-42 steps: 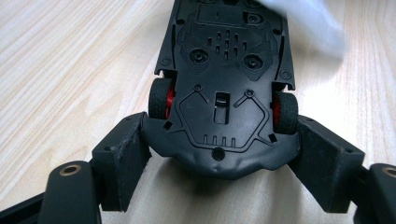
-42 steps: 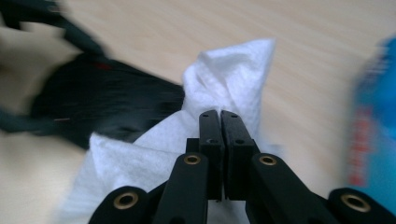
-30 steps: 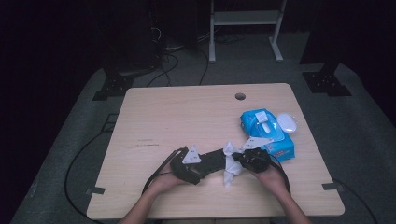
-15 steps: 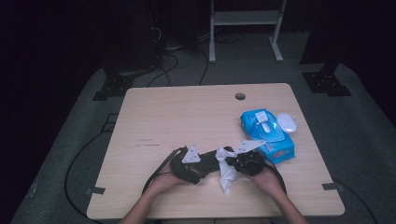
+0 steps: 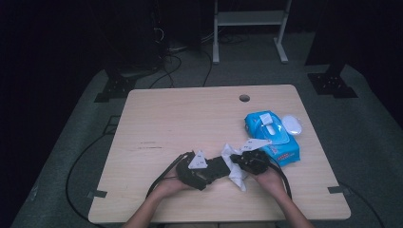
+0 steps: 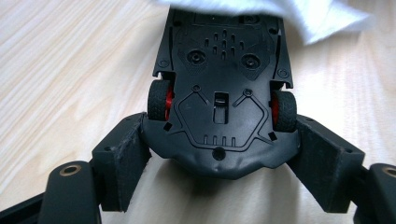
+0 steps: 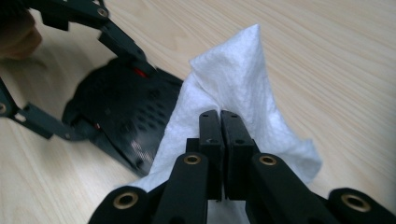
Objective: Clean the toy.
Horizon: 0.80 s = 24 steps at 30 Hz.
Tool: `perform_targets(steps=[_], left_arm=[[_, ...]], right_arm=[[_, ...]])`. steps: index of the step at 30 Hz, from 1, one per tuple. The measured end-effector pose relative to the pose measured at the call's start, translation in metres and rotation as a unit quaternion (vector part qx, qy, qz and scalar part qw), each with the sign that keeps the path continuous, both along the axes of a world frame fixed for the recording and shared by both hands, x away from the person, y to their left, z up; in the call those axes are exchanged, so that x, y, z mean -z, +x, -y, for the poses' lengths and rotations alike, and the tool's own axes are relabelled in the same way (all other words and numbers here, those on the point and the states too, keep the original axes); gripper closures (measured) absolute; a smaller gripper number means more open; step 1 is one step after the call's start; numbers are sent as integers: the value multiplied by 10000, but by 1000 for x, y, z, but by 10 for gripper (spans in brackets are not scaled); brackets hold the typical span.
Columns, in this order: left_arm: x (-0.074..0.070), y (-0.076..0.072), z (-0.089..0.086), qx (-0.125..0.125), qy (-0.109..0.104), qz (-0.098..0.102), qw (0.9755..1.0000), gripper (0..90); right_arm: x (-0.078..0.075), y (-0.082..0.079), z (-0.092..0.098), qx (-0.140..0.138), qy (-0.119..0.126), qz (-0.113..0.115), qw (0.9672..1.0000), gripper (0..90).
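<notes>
Left gripper [image 6: 219, 154] clamped on a black toy car [image 6: 223, 88]. The car is turned belly-up toward the left gripper view: flat underside with screw holes, and two wheels with red hubs. One pad presses each flank of the car's near end, just behind the wheels; that rounded end sits between the jaws and bulges back toward the gripper body. The far end of the car points away from the fingertips and is partly covered by a white wipe [image 6: 299, 14].

Right gripper [image 7: 219, 126] clenched, jaws pressed together on the wipe [image 7: 233, 88]. The sheet is pinched between the pads; a peak of it stands up beyond the fingertips, and the rest drapes to either side and below them. In the right gripper view the car [image 7: 126, 121] lies just left of the fingertips, with the wipe's edge lying on it. The jaws of the left gripper reach around it from the upper left.

High view: left gripper [image 5: 209, 171] and right gripper [image 5: 242, 161] close together near the front edge of the wooden table [image 5: 190, 118], with the wipe [image 5: 235, 168] bunched between them against the car [image 5: 216, 166]. A blue pack of wipes [image 5: 271, 135] lies just beyond the right gripper, on the side away from the left one. A small white oval object [image 5: 291, 124] sits at the pack's far side. A hand holds each gripper from below.
</notes>
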<state>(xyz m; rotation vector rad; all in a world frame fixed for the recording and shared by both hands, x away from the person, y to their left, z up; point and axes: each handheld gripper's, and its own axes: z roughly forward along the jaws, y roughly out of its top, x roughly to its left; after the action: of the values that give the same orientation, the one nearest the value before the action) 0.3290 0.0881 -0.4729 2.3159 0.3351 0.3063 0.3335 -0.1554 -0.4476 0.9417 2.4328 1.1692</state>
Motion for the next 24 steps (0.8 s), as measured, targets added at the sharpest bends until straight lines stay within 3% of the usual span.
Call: perform_targets(steps=[5, 11, 13, 19, 24], left_arm=[[0, -3, 2, 204, -29, -29, 9998, 236], [0, -2, 1, 127, -95, -90, 9998, 236], [-1, -2, 2, 139, -31, -54, 9999, 236], [-1, -4, 6, 154, 71, 39, 9998, 236], [0, -5, 9, 165, 83, 85, 9998, 236]], right_arm=[[1, 0, -5, 38, 60, 91, 9999, 874], [0, 5, 24, 540, 109, -31, 9985, 875], [1, 4, 25, 555, 123, -30, 9984, 875], [0, -2, -9, 80, -37, 93, 9999, 875], [2, -10, -38, -334, 6, 98, 9994, 874]])
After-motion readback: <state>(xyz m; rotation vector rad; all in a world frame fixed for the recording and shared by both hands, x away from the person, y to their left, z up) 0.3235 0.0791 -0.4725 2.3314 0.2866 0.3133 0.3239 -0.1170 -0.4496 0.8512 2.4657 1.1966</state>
